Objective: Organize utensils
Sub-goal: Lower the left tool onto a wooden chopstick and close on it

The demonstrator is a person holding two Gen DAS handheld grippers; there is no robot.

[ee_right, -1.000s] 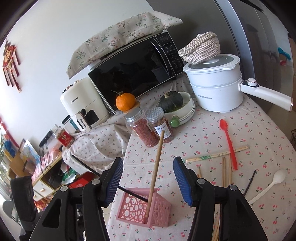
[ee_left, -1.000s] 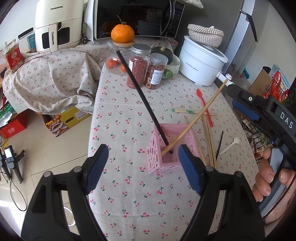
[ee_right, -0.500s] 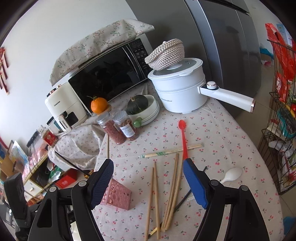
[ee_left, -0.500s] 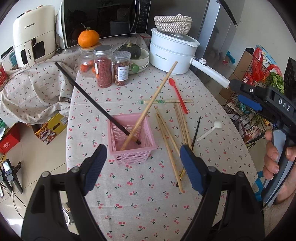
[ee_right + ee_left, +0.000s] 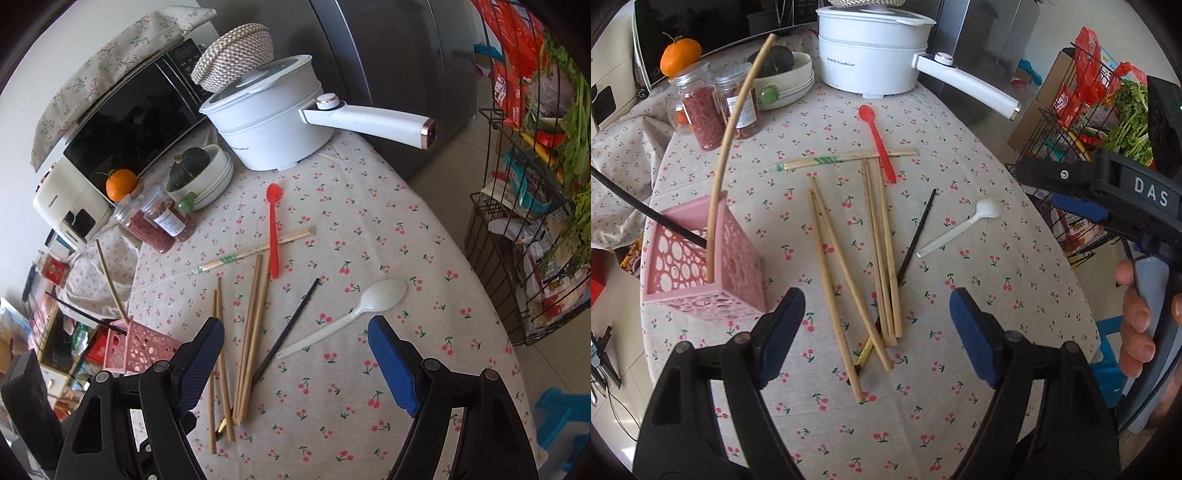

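Observation:
A pink perforated basket stands at the table's left and holds one wooden chopstick and one black chopstick; it also shows in the right wrist view. Several wooden chopsticks lie loose on the cherry-print cloth, with a black chopstick, a white spoon, a red spoon and a wrapped pair. My left gripper is open and empty above the loose chopsticks. My right gripper is open and empty near the white spoon.
A white electric pot with a long handle, two jars, a bowl with a squash, an orange and a microwave stand at the back. A wire rack of groceries stands off the table's right edge.
Both grippers have swung right, from over the pink basket to over the loose chopsticks and spoons. Both stay open and empty. The basket now sits at the left of both views.

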